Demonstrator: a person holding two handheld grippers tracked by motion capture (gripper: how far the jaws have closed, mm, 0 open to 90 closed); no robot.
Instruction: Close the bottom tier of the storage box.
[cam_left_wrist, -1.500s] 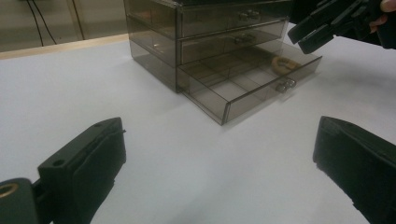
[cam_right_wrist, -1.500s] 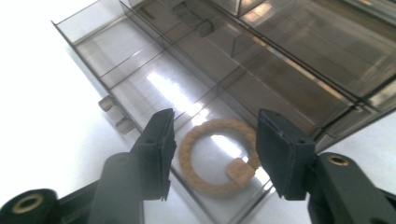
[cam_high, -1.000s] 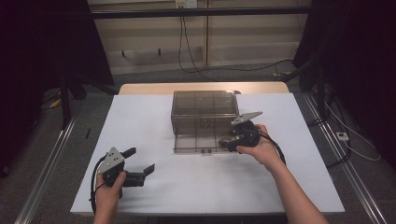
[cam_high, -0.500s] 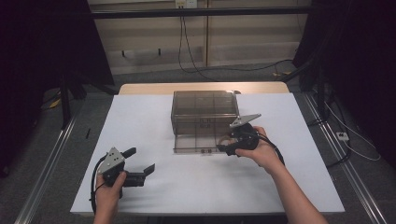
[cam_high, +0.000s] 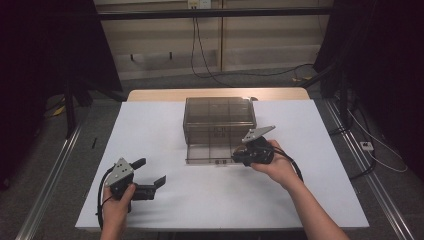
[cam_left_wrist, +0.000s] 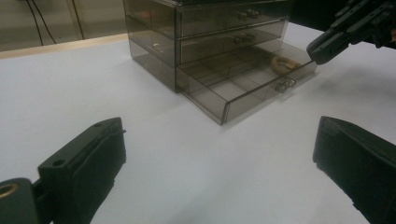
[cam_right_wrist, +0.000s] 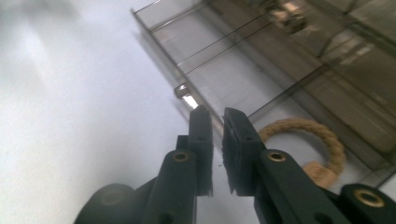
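While the left claw (cam_high: 152, 184) rests wide open and empty on the white tabletop (cam_high: 210, 200), well apart from the work, the right claw (cam_right_wrist: 217, 116) has just been closing and now stands nearly shut on the front wall of the pulled-out bottom drawer (cam_left_wrist: 243, 86) of the smoky clear drawer unit (cam_high: 219, 117), beside its small metal knob (cam_right_wrist: 183, 91). A tan rope ring (cam_right_wrist: 308, 140) lies inside that open drawer, so the step looks like moving the drawer by its front edge. Next it likely needs a straight, level push or pull along the drawer's slide, so the wall does not slip from the pads.
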